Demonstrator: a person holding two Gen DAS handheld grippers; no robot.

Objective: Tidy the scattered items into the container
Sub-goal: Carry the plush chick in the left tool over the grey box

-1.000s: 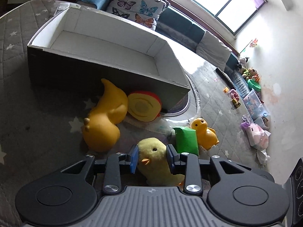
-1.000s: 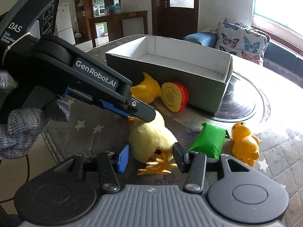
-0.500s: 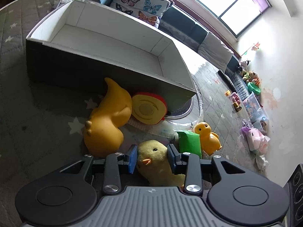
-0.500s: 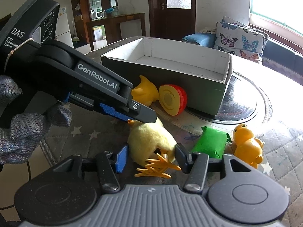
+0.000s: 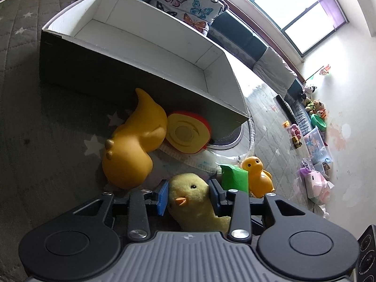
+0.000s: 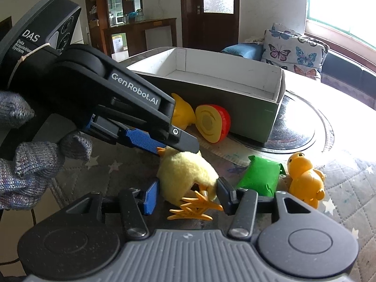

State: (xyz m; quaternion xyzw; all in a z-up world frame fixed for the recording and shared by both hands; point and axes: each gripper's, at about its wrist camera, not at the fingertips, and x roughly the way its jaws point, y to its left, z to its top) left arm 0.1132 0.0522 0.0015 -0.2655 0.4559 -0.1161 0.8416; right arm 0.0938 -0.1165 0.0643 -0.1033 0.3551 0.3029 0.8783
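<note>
A yellow plush duck (image 5: 190, 195) has my left gripper (image 5: 188, 192) shut on its head. In the right wrist view the duck's body (image 6: 185, 174) lies between the fingers of my open right gripper (image 6: 186, 195), its orange feet sticking out toward the camera. Beyond it stands the box (image 5: 141, 70) with white inside walls and nothing in it. Against the box's front wall (image 6: 235, 108) lie a large orange toy (image 5: 134, 141) and a red and yellow fruit half (image 5: 185, 132). A green packet (image 5: 235, 178) and a small orange duck (image 5: 258, 176) sit to the right.
A gloved hand (image 6: 35, 164) holds the left gripper's body at the left. The box's right end rests on a round dark inset (image 6: 305, 131) in the star-patterned tablecloth. A butterfly cushion (image 6: 296, 51) and a sofa lie behind; toys crowd the floor (image 5: 312, 136) at far right.
My left gripper has risen and moved nearer the box with the plush duck in it. The right gripper keeps its width around the duck's body.
</note>
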